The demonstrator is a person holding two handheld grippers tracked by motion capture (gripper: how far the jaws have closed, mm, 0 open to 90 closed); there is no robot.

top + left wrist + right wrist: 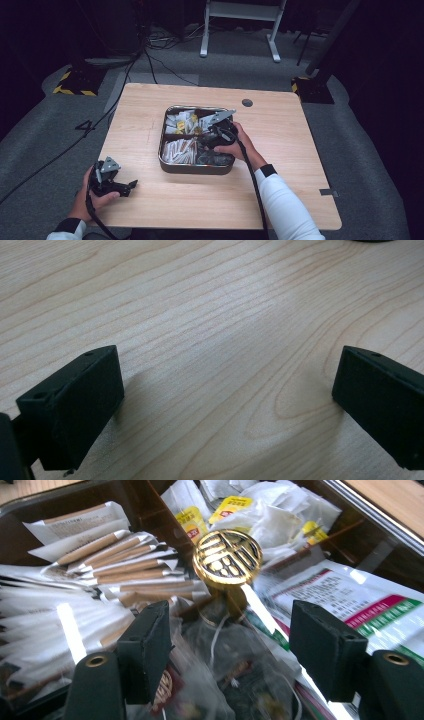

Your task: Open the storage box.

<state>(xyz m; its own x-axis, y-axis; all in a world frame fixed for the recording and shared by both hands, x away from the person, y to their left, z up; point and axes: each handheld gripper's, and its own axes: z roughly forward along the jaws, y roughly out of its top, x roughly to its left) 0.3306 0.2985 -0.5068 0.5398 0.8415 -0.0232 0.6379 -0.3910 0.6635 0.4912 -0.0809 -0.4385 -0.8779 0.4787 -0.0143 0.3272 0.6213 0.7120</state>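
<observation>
Right gripper (230, 645) hangs over the divided metal tray (197, 168), jaws wide apart and gripping nothing, lined up on the gold knob (227, 559) that stands at the tray's centre where its dividers meet, presumably to lift by it. Paper-wrapped sticks (120, 562), tea bags (260, 515) and a clear packet (215, 670) crowd round the knob. Left gripper (225, 405) rests open and empty on the wooden table (300, 150), well apart.
</observation>
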